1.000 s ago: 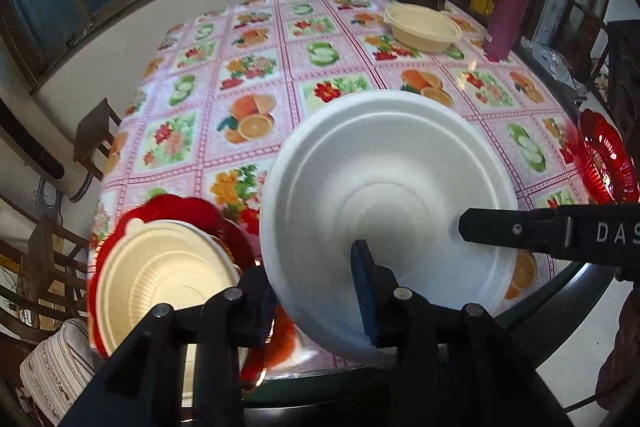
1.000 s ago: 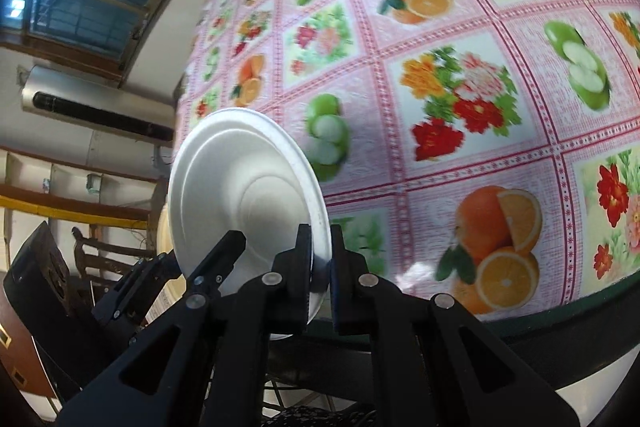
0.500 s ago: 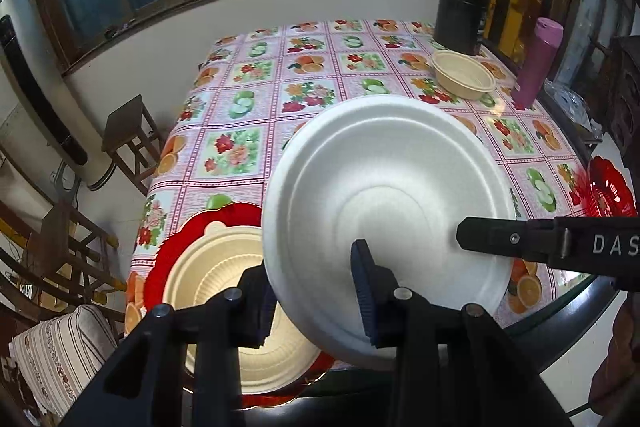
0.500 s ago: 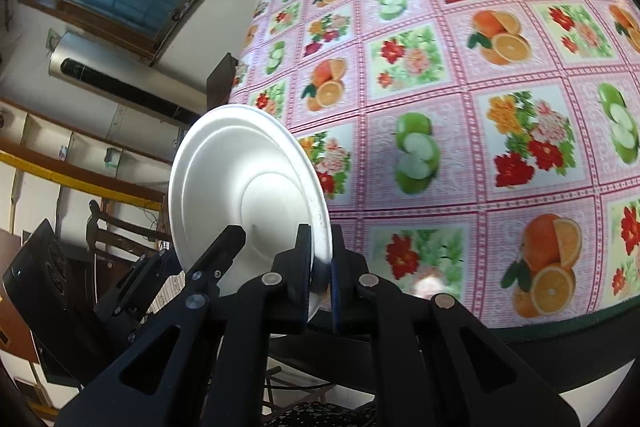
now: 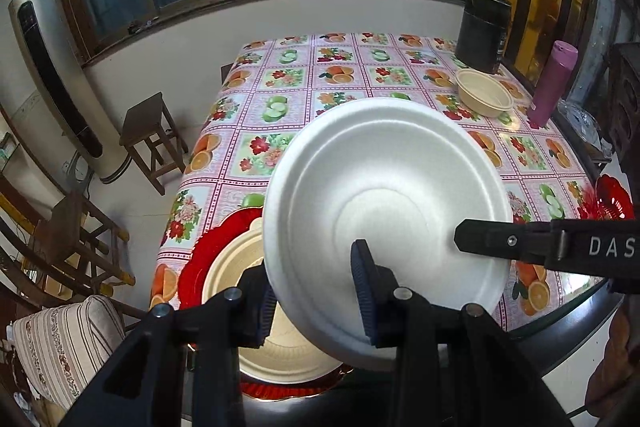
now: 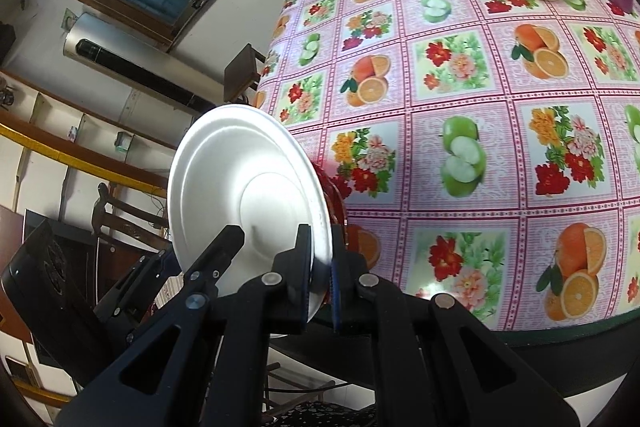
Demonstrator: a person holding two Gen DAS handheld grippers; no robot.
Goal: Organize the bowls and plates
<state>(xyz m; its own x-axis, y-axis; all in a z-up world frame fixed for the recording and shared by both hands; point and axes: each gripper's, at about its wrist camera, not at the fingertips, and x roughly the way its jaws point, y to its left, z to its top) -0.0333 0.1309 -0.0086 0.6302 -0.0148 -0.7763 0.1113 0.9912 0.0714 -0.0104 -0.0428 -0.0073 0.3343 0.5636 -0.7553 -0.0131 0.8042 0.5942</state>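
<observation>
1. The white foam plate (image 5: 384, 211), round and shallow, hangs tilted in the air above the near edge of the round table with its fruit-and-flower oilcloth (image 5: 304, 99). Both grippers reach it.
2. Left of the plate and lower, a cream round bowl (image 5: 236, 267) sits on a red scalloped plate (image 5: 192, 259) at the table's near-left rim. If the white foam plate drops or swings down, it could strike this stack and push it off the edge.
3. The left gripper (image 5: 316, 291) straddles the plate's near rim with its fingers apart, one pad on each face, so it gives little hold. A twist here could crease the thin foam.
4. The right gripper (image 6: 320, 279) is pinched tight on the plate's rim and carries it. Such an edge grip on a tilted plate may slip or crack the foam.
5. Far beyond the plate to the right, a second cream bowl (image 5: 484, 97) waits near a pink bottle (image 5: 552, 83).
</observation>
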